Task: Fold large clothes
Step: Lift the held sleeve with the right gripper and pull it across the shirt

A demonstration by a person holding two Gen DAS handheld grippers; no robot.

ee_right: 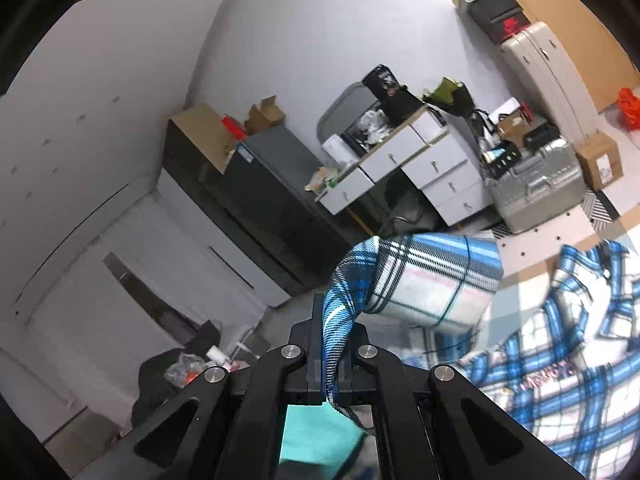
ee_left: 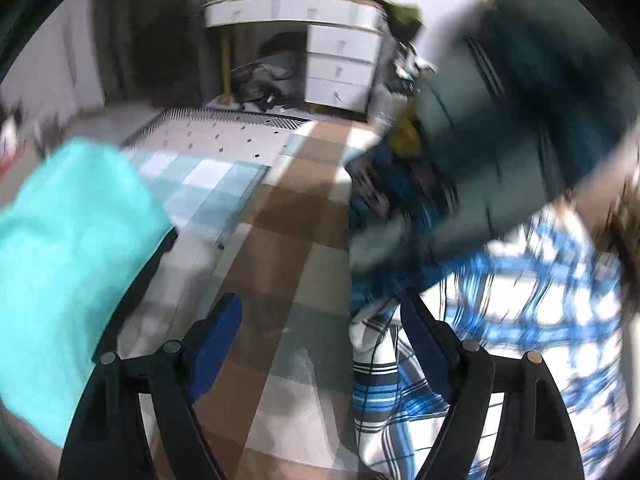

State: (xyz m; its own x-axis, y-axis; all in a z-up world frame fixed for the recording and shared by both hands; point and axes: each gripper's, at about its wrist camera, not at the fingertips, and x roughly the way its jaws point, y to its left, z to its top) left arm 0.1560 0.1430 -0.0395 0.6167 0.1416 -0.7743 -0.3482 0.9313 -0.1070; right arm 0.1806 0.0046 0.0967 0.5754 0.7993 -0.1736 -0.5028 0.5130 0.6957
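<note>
A blue and white plaid shirt (ee_right: 560, 344) lies spread on a checked rug (ee_left: 288, 208). My right gripper (ee_right: 334, 320) is shut on a part of the plaid shirt, and holds it lifted, the cloth (ee_right: 432, 276) hanging out to the right. In the left wrist view the shirt (ee_left: 532, 308) shows blurred at the right. My left gripper (ee_left: 320, 320) is open and empty above the rug, just left of the shirt's edge. A turquoise cloth (ee_left: 68, 272) lies at the left.
A white desk with drawers (ee_left: 340, 60) (ee_right: 420, 168) stands at the back. A silver suitcase (ee_right: 536, 184) and a cardboard box (ee_right: 600, 164) stand beside it. A dark cabinet (ee_right: 260, 184) lines the wall. A blurred dark blue and grey shape (ee_left: 500, 128) fills the upper right.
</note>
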